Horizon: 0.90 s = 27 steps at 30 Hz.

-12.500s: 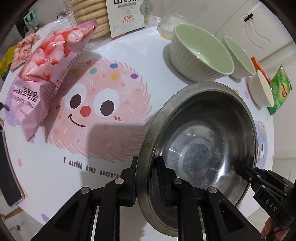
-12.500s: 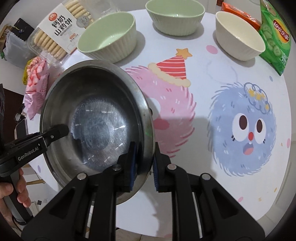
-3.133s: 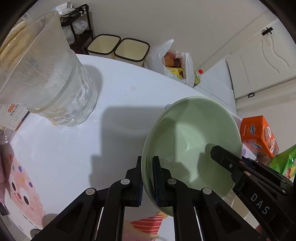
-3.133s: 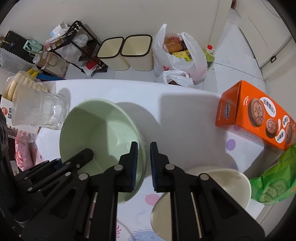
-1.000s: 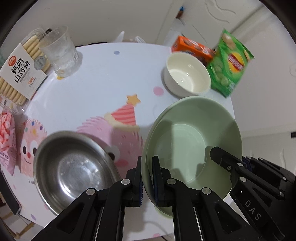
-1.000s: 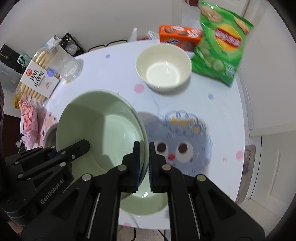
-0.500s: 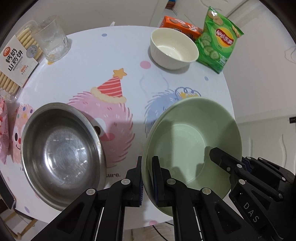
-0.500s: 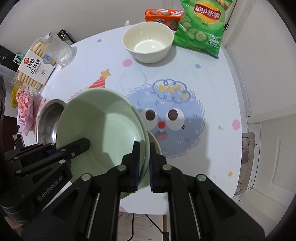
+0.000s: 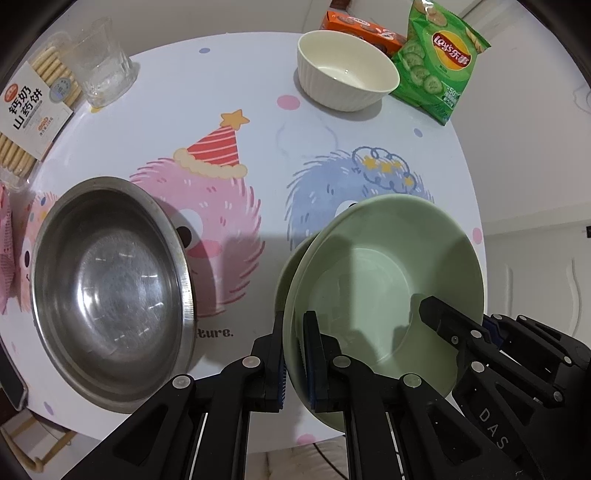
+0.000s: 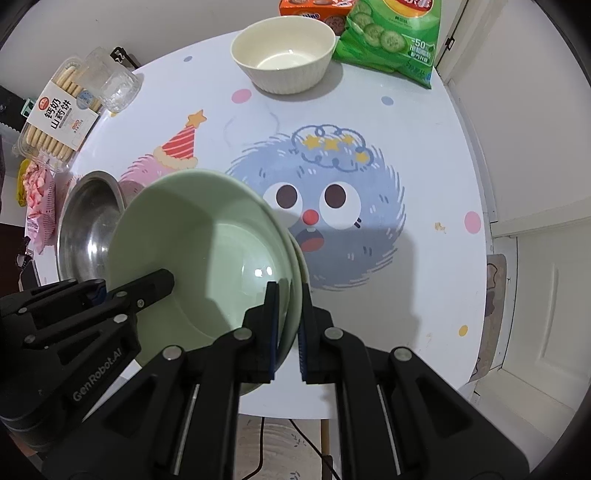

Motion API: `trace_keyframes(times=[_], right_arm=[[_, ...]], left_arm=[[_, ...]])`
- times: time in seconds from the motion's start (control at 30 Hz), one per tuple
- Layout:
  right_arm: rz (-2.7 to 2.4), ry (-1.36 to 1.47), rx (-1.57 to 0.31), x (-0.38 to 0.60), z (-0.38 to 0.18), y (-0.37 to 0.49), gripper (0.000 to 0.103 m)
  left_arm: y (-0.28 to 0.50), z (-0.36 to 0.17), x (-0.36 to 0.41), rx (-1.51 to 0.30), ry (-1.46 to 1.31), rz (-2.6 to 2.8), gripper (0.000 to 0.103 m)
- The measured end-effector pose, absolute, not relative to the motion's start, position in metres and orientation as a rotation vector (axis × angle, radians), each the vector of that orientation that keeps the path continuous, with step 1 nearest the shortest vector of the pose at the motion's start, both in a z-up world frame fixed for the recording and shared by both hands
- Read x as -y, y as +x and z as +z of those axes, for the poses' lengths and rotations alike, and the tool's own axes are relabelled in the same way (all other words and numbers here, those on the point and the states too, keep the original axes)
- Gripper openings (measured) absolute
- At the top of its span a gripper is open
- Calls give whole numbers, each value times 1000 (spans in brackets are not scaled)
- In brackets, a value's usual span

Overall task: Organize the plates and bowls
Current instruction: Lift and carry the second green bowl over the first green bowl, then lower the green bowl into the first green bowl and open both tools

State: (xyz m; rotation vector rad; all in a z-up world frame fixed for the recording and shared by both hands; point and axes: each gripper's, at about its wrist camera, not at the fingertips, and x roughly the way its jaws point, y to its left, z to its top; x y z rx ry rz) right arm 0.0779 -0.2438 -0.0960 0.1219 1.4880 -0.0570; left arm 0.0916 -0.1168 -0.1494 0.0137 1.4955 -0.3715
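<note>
A pale green bowl (image 9: 369, 277) (image 10: 207, 240) is held by its rim from opposite sides. My left gripper (image 9: 293, 328) is shut on its left rim, my right gripper (image 10: 290, 295) on its right rim. In the left wrist view the right gripper (image 9: 443, 321) has one finger inside the bowl. A second green bowl (image 9: 281, 280) (image 10: 298, 254) shows only as a rim sliver right under the held one; I cannot tell whether they touch. A steel bowl (image 9: 110, 288) (image 10: 88, 221) sits to the left. A white ribbed bowl (image 9: 347, 74) (image 10: 284, 55) stands at the far side.
On the round cartoon-print table (image 9: 240, 122) are a glass (image 9: 103, 70), a biscuit pack (image 9: 26, 110), an orange box (image 9: 354, 29), a green chips bag (image 9: 439, 59) and a pink snack bag (image 10: 37, 199). The table's near edge lies just below the bowls.
Both grippers, still shut on the green bowl, have carried it right of the steel bowl and lower, down over the second green bowl near the blue monster print.
</note>
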Motion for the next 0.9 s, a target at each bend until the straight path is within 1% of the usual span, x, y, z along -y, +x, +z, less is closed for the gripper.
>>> trace_keyframes(times=[0.53,0.6,0.77,0.9], right_arm=[[-80,98,-1512,245,-107,76,10],[-81,93,-1517,245,-108,77,10],[-89,72,-1531,242,-110,78,10],[-87,68,-1540,243,-111,79,10]], left_arm=[[93,-167,119,-1537,-15,-364,8],[93,-167,120,-1538,-18,-367,10],[94,-167,123,-1550,-40,-374,18],[94,-167,123,-1554,-65,-369,20]])
